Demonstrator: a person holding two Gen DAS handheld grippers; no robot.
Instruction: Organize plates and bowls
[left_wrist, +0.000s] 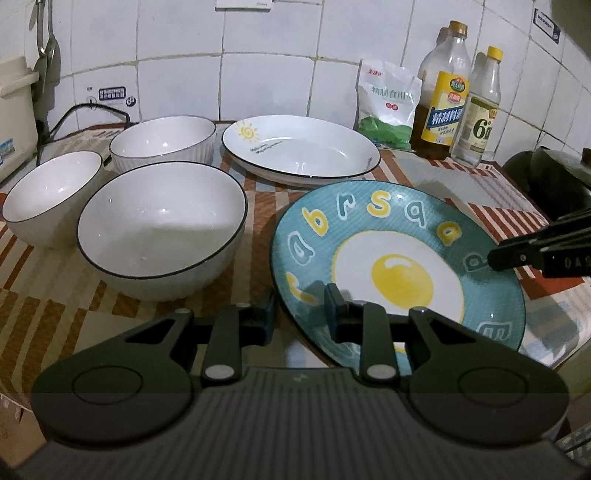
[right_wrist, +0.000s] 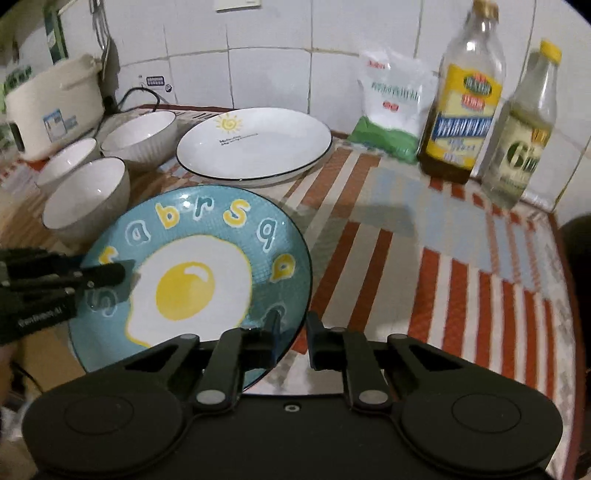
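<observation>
A blue plate with a fried-egg picture and letters lies near the front of the patterned table. My left gripper has the plate's left rim between its fingers and is shut on it. In the right wrist view my right gripper is closed over the right rim of the same plate. Each gripper shows at the other's side: right gripper, left gripper. Three white bowls stand to the left: a large one, a ribbed one and a small one. A white oval plate with a sun drawing lies behind.
Two bottles and a white-and-green bag stand against the tiled wall at the back right. A cream cooker with a black cable sits at the back left. A dark pot is at the right edge.
</observation>
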